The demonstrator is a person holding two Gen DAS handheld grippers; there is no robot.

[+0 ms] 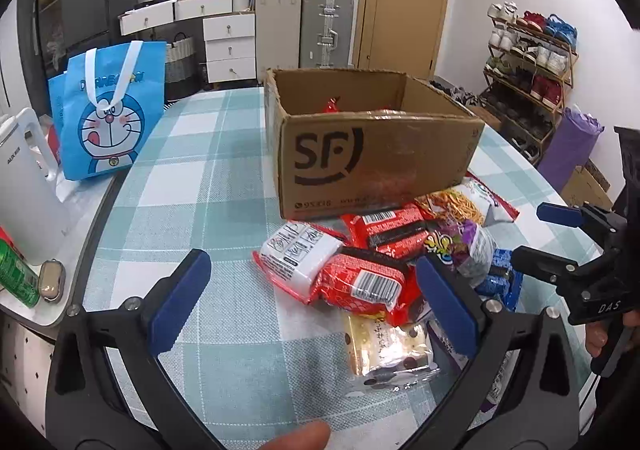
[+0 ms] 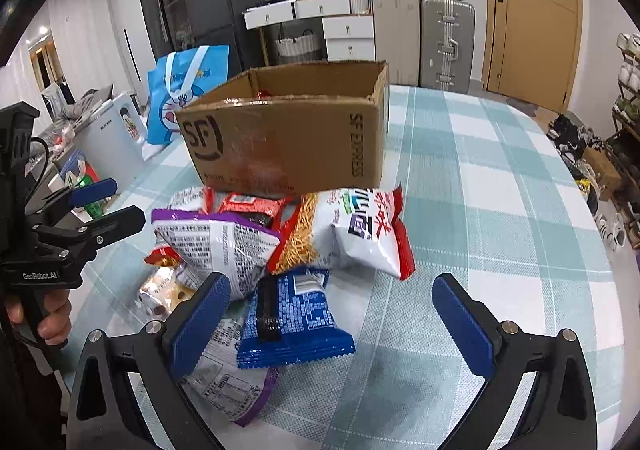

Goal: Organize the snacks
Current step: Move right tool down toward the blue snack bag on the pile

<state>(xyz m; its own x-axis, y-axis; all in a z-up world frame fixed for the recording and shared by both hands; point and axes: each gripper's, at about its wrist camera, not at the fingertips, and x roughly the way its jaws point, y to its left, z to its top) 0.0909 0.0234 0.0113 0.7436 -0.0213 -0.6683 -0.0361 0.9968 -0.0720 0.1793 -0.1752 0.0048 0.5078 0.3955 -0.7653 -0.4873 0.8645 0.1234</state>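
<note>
An open cardboard box (image 1: 376, 158) (image 2: 288, 142) marked SF stands on the checked tablecloth, with a red packet (image 1: 332, 105) showing inside. A heap of snack packets lies in front of it: red packets (image 1: 360, 282), a white one (image 1: 298, 254), a yellow biscuit pack (image 1: 388, 350), a blue packet (image 2: 292, 318), a purple-edged white bag (image 2: 216, 246) and a noodle-snack bag (image 2: 352, 230). My left gripper (image 1: 312, 302) is open above the red packets, holding nothing. My right gripper (image 2: 332, 314) is open over the blue packet, also holding nothing.
A blue cartoon tote bag (image 1: 108, 118) stands at the table's left side, next to a white kettle (image 1: 24, 186) and a green can (image 1: 18, 278). Checked tablecloth (image 2: 500, 210) stretches to the right of the heap. A shoe rack (image 1: 528, 62) and suitcases (image 1: 304, 26) stand beyond the table.
</note>
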